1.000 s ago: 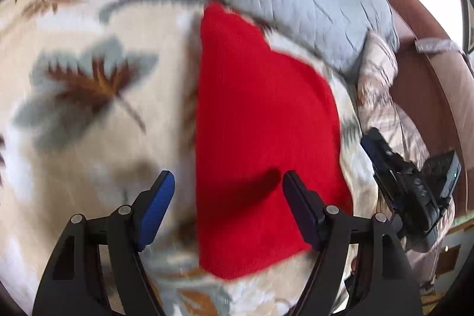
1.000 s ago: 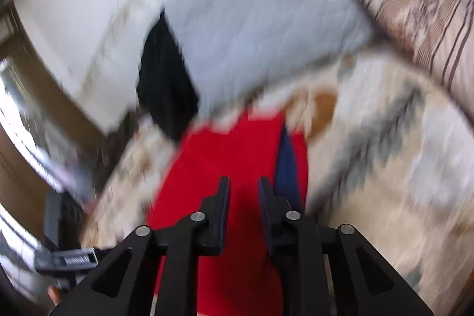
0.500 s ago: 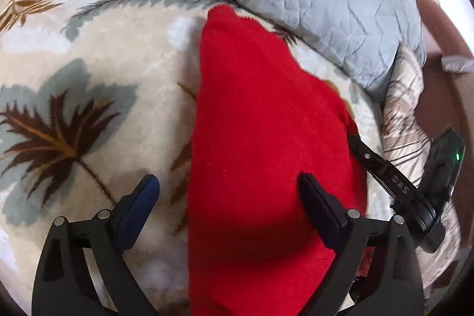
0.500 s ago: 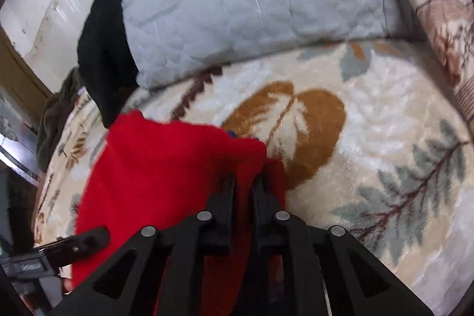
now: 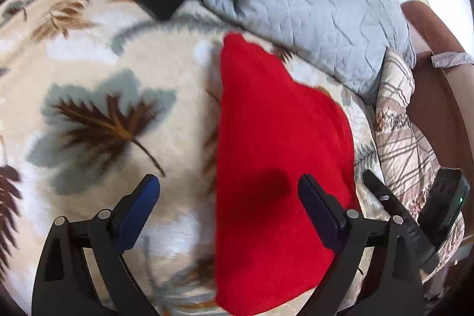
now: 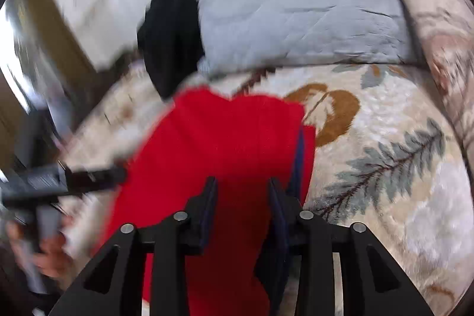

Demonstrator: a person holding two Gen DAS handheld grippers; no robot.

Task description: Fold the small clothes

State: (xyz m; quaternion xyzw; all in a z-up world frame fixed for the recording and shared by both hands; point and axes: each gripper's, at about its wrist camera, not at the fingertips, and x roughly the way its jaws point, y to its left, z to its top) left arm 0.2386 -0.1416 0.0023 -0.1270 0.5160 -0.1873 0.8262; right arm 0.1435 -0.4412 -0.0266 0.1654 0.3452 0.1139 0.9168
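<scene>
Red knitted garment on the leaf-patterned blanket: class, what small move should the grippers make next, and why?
Probably the left gripper should close on the near long edge of the red knitted garment. Its jaws stand wide open, straddling that edge, while the right gripper stands open, gripping nothing. The garment lies flat on the leaf-patterned blanket, seemingly folded once lengthwise, so another fold looks due.
</scene>
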